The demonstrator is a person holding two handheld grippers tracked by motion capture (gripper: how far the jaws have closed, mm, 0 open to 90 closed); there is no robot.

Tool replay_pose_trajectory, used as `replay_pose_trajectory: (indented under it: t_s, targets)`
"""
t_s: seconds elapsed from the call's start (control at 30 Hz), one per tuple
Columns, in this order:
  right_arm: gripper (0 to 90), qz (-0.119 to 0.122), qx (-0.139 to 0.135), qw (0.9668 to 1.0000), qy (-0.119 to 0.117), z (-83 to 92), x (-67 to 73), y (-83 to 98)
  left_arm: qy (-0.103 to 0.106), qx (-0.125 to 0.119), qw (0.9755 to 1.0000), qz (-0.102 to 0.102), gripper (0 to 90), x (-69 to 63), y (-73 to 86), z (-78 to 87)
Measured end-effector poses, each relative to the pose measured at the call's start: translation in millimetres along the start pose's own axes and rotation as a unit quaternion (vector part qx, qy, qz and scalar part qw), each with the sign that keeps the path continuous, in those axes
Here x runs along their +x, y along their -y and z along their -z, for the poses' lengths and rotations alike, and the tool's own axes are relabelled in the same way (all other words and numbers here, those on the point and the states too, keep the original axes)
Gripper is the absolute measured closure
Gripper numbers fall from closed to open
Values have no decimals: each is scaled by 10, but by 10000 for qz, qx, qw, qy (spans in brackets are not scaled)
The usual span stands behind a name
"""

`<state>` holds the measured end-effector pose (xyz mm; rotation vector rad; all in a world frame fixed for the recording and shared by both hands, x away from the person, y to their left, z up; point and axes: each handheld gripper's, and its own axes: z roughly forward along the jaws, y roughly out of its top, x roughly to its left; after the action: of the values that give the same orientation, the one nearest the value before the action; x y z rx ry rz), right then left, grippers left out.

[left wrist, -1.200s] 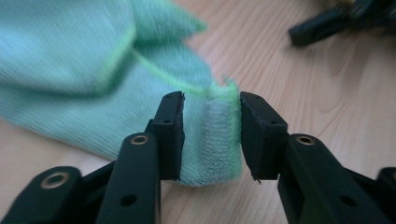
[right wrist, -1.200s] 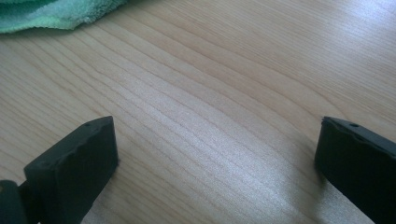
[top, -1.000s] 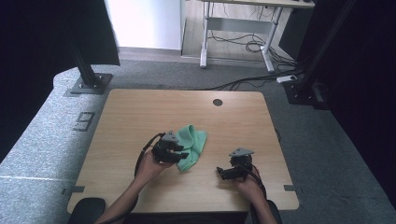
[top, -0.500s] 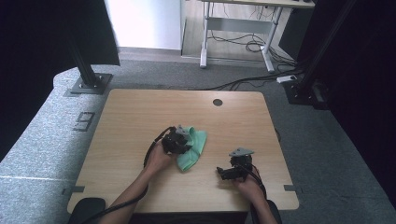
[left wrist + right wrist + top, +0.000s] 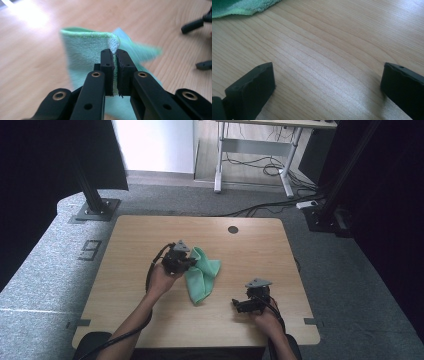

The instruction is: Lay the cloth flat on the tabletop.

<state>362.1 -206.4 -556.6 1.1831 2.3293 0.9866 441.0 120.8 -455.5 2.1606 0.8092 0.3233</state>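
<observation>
L gripper just closed, pinching the green cloth's folded edge (cloth lifted vs. earlier); R gripper wide, empty.

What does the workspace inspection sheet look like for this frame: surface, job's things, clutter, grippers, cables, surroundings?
Surface: wooden table, pale grain, round hole near the far edge.
Job's things: green cloth, folded and rumpled, one edge lifted off the table.
Clutter: nothing seen.
Grippers: left gripper has just been closing and its jaws pinch a fold of the cloth's edge; right gripper is open, low over bare wood near the table's front edge, nothing between its jaws.
Cables: a black cable loops from the left gripper; loose floor cables lie under a desk beyond the table.
Surroundings: grey carpet, black stand posts, dark curtains at both sides.
</observation>
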Motion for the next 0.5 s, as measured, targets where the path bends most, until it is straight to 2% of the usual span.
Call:
replay_pose_trajectory:
  t_s: [0.07, 0.2, 0.33, 0.5]
  targets:
    - [0, -11, 6, 10000, -1, 1, 2, 0, -93, -76, 9999, 98, 844, 69, 13, 98]
    - [0, -7, 4, 10000, 0, 0, 1, 0, -279, -134, 9987, 408, 844, 277, 150, 269]
    - [0, -5, 4, 10000, -1, 0, 1, 0, -446, -29, 9969, 648, 844, 440, 366, 356]
    - [0, -23, 12, 10000, -2, 1, 3, 0, -603, 167, 9942, 871, 836, 563, 677, 407]
